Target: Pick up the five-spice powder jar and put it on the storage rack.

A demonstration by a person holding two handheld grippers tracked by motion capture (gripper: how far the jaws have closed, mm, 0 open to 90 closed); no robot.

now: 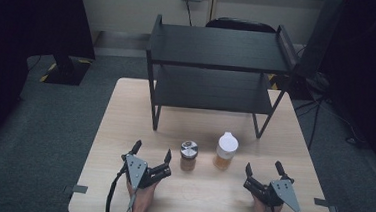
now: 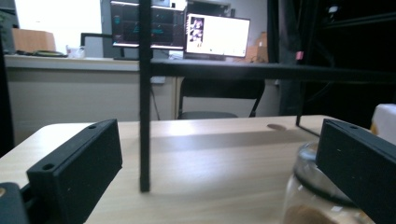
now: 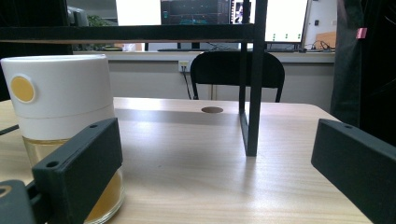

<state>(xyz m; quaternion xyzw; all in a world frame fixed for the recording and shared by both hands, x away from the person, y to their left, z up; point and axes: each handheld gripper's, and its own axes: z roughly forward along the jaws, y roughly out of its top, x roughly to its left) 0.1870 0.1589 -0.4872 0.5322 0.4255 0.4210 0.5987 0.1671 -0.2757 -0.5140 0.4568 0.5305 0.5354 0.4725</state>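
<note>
On light wooden worktop (image 1: 124,131): left tool (image 1: 151,153) jaws spread, empty, beside small glass jar with metal lid (image 1: 188,155); right tool (image 1: 263,168) jaws spread, empty, near white-capped glass bottle of amber liquid (image 1: 225,149).

Left gripper (image 1: 151,151): matte black body, two blocky black jaws with small round screw holes near the tips, seen close in the left gripper view (image 2: 219,172). A grey three-cornered plate sits on top, dotted with a few dark screws. A black cable trails from its rear toward the table's near edge.

Right gripper (image 1: 264,167): same build, black, with the same grey three-cornered plate and dark screw dots. Jaws in the right gripper view (image 3: 219,172) are thick rectangular black blocks, edges squared, each with a small hole on the upper face.

Forearms bare at the bottom of the high view; no sleeves visible.
</note>
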